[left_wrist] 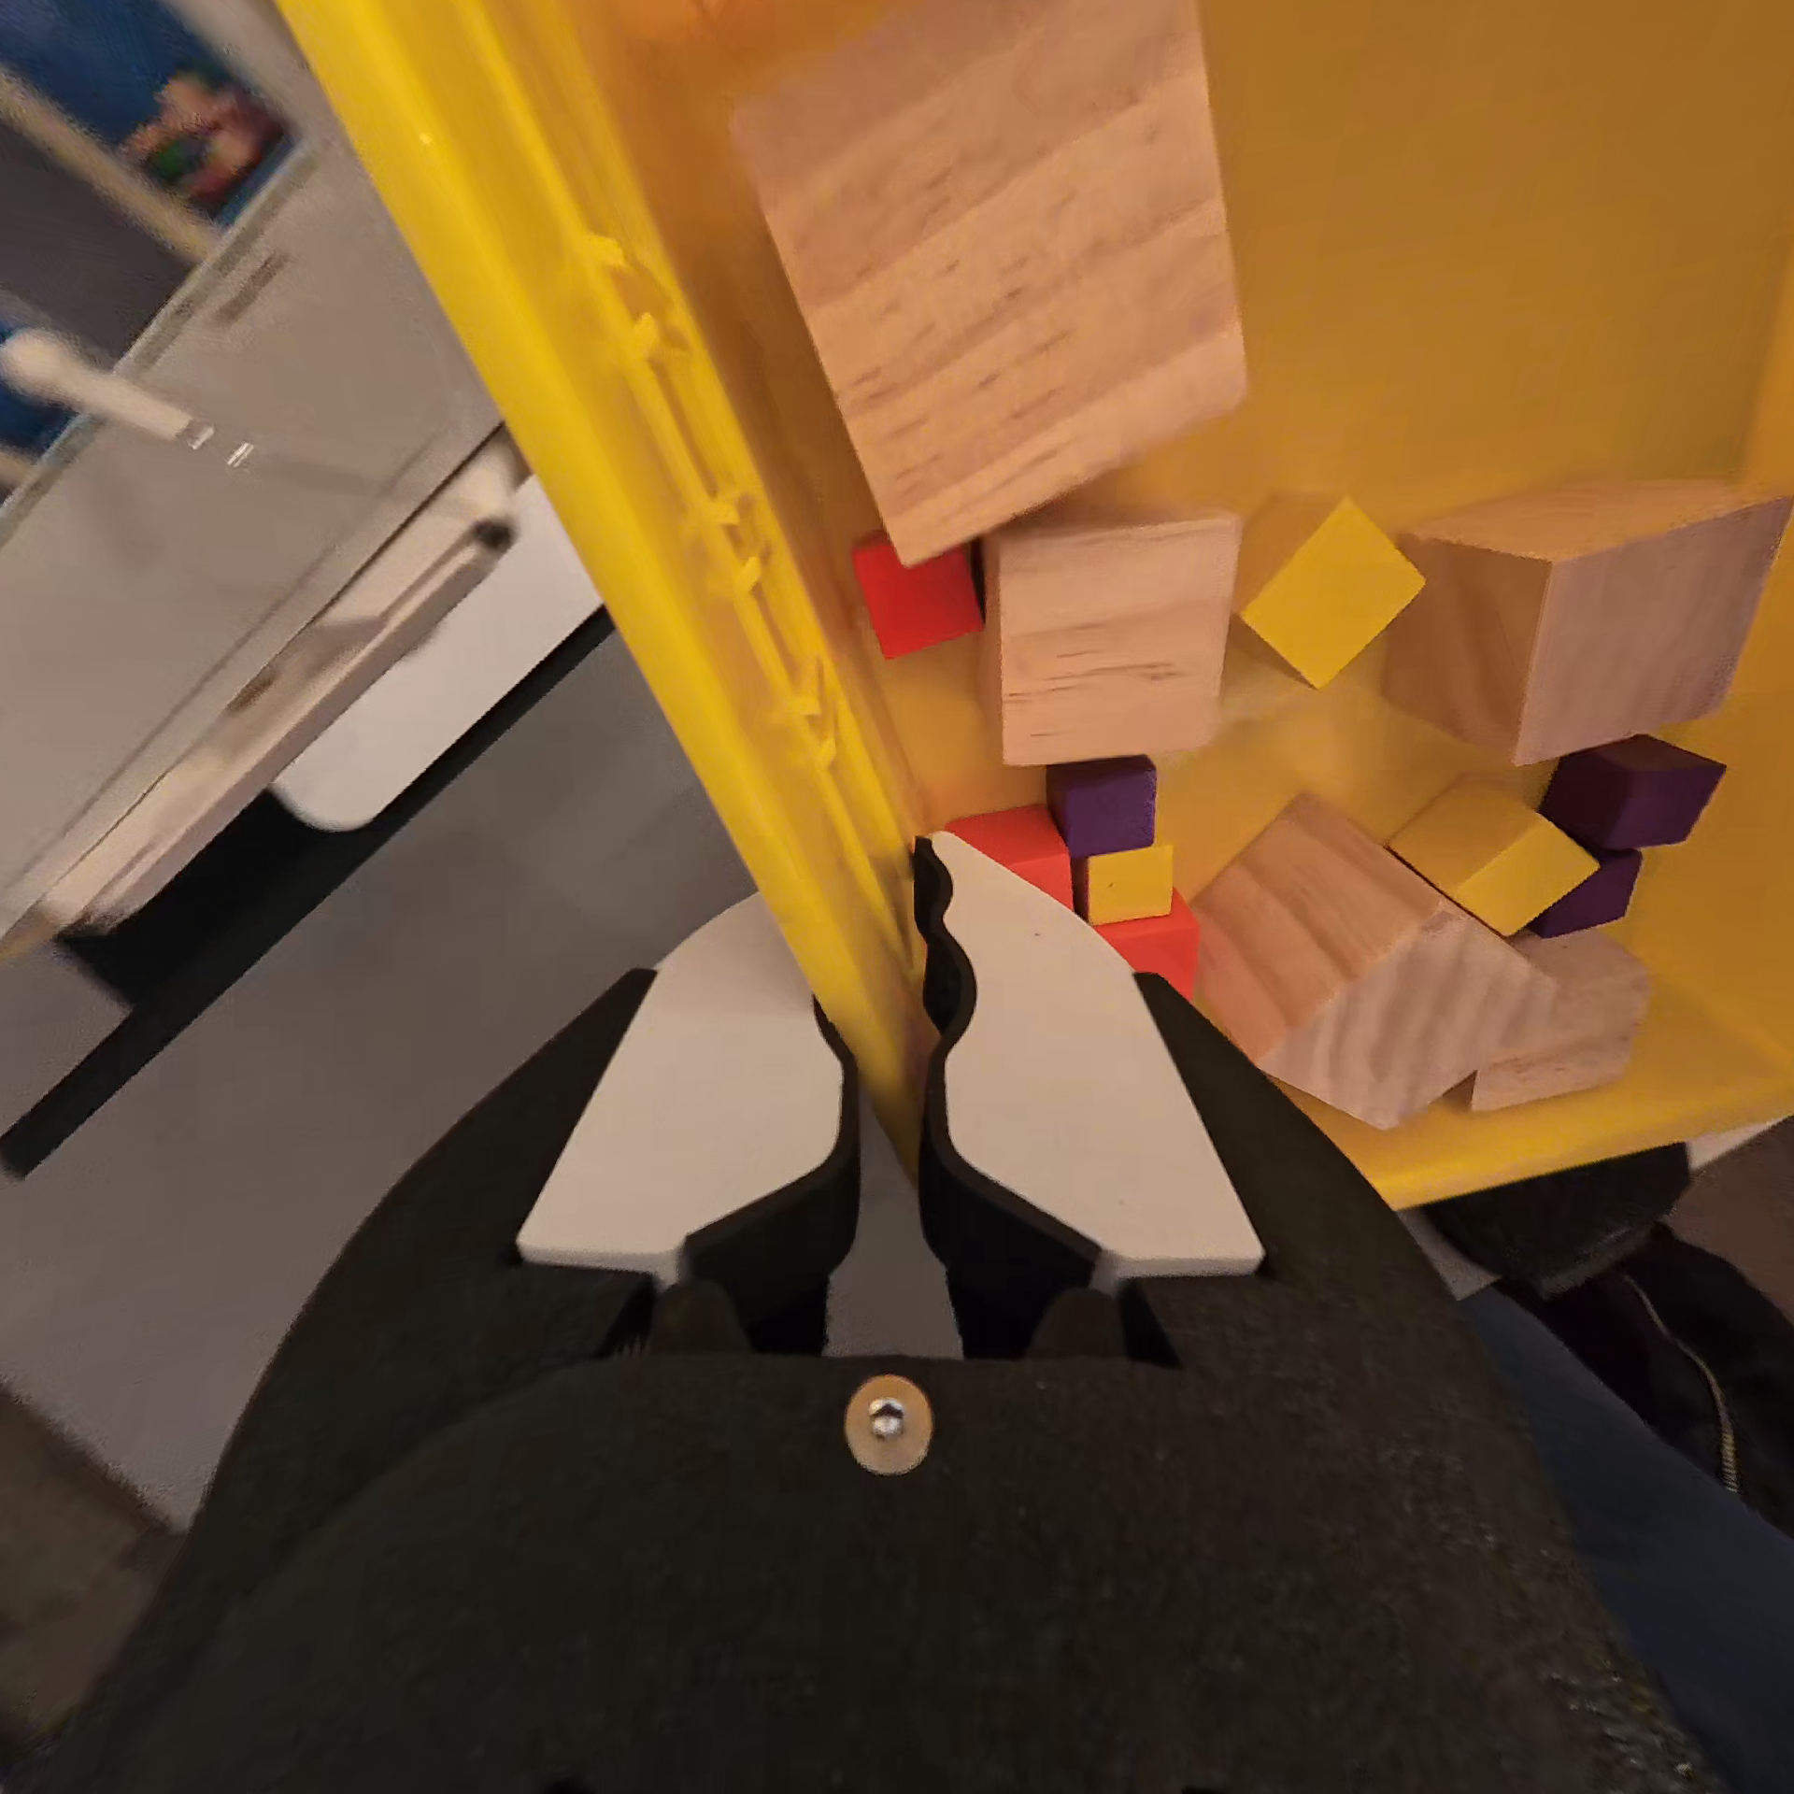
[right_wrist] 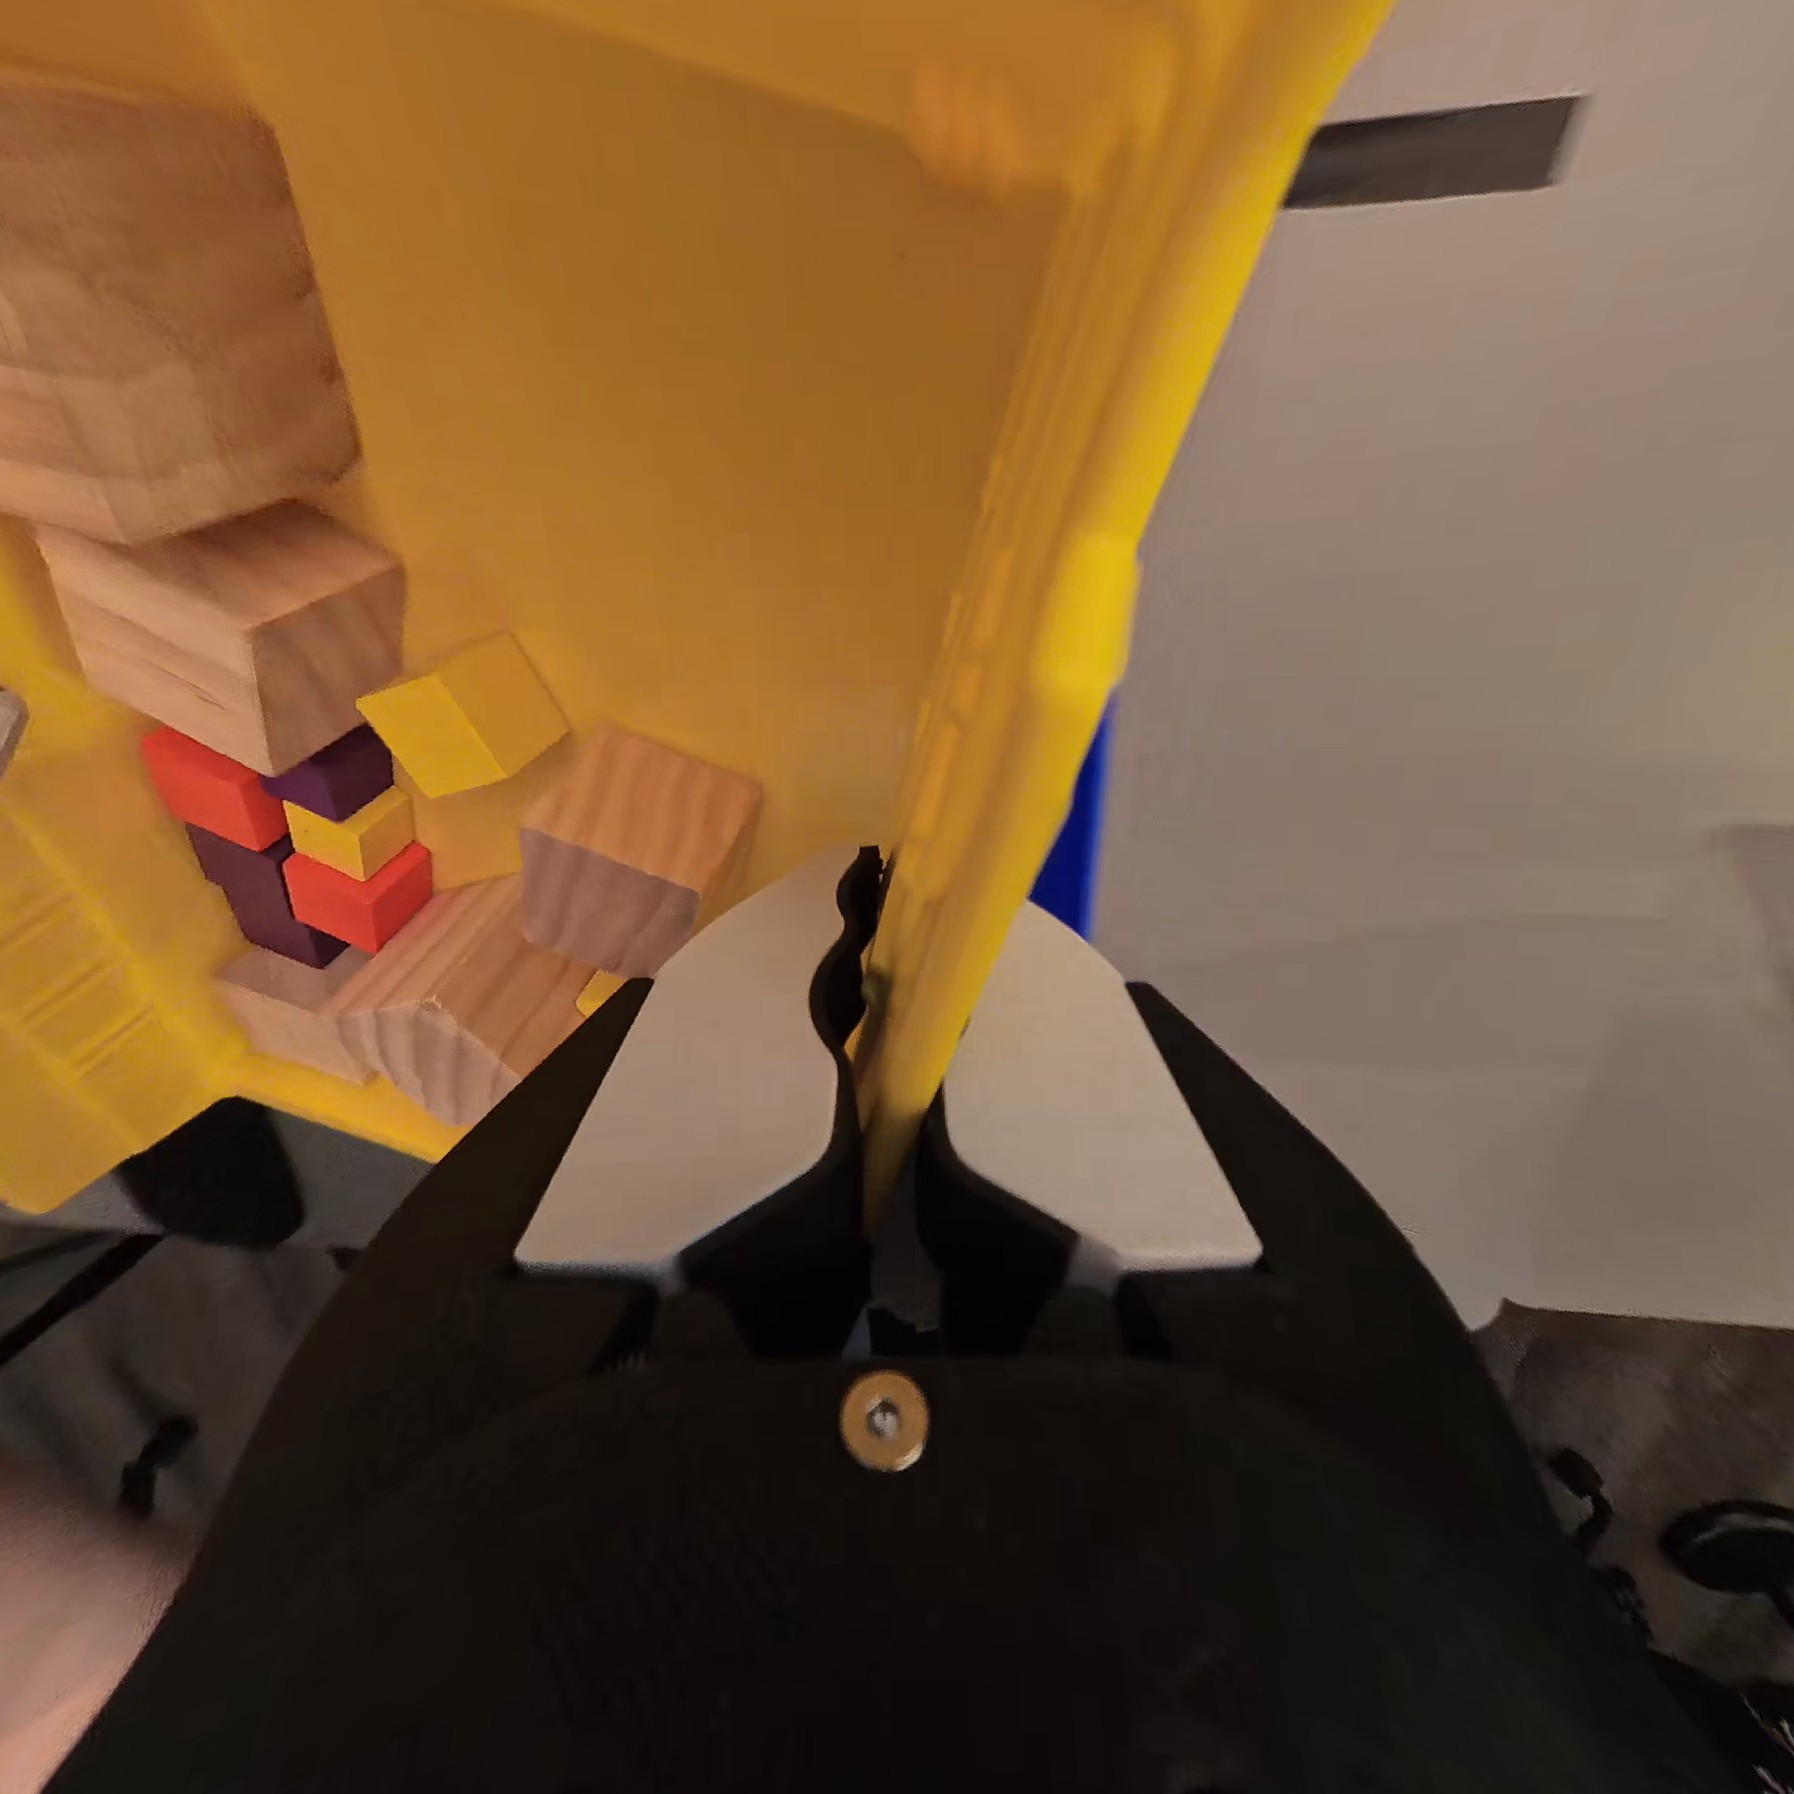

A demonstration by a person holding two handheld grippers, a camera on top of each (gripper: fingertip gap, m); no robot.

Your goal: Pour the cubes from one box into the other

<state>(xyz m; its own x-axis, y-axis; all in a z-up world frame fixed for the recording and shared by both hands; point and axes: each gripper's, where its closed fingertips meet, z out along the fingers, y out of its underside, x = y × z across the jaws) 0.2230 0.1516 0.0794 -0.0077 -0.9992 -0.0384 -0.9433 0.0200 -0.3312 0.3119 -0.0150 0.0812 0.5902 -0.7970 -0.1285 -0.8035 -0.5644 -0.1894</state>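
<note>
A bright yellow box (left_wrist: 1456, 291) is seen, its inside the same plain yellow. Pale wooden cubes (left_wrist: 1000, 282) with fine brown grain lines are shown in it, mixed with small cubes painted red (left_wrist: 917, 607), purple (left_wrist: 1107, 801) and yellow (left_wrist: 1330, 587). Black fingers (left_wrist: 1010, 1048) with flat white panels are seen in both views. A strip of deep blue (right_wrist: 1073, 825) is glimpsed behind the box wall.

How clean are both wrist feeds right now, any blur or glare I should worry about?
Left wrist view: the big wooden block and the room at left are motion-blurred; the small cubes stay fairly sharp. Right wrist view: the yellow box wall and upper wooden blocks smear. Wide-angle bending in both; warm light, no harsh glare.
</note>
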